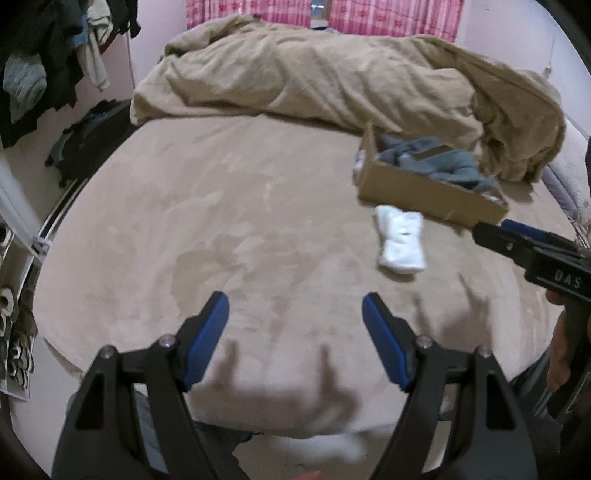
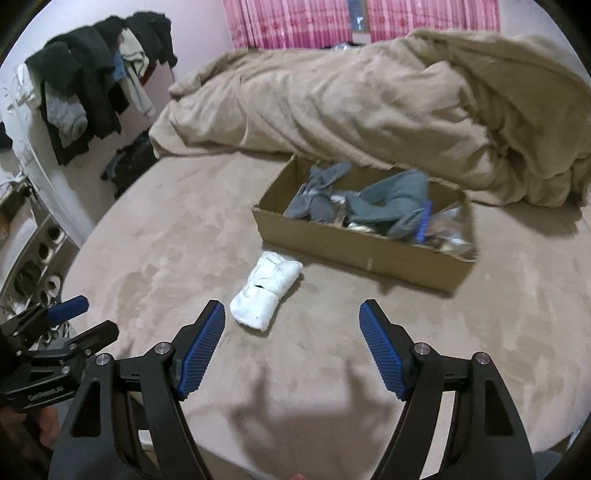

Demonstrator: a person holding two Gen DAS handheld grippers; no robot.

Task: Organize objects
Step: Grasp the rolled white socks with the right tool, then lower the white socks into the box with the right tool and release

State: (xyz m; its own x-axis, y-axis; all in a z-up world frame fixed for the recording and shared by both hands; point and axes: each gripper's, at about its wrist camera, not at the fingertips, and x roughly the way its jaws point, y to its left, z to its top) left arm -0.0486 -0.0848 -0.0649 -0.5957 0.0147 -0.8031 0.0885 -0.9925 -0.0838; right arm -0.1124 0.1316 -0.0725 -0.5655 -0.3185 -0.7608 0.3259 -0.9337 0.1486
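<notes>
A rolled white sock bundle (image 1: 400, 240) (image 2: 264, 296) lies on the brownish bed sheet (image 1: 221, 221) just in front of an open cardboard box (image 1: 424, 190) (image 2: 354, 247). Grey clothes (image 2: 391, 206) and other small items fill the box. My left gripper (image 1: 295, 306) hovers open over bare sheet, left of the sock, nothing between its blue pads. My right gripper (image 2: 291, 314) is open too, its left pad (image 2: 203, 339) close beside the sock, nothing held. Each gripper shows at the edge of the other's view: the right (image 1: 495, 230), the left (image 2: 88, 317).
A crumpled tan blanket (image 1: 332, 81) (image 2: 406, 110) is heaped across the far side of the bed behind the box. Dark clothes (image 2: 92, 81) hang at the left wall, with shoes on shelves (image 2: 44, 258) below. Pink curtains (image 2: 295, 22) hang at the back.
</notes>
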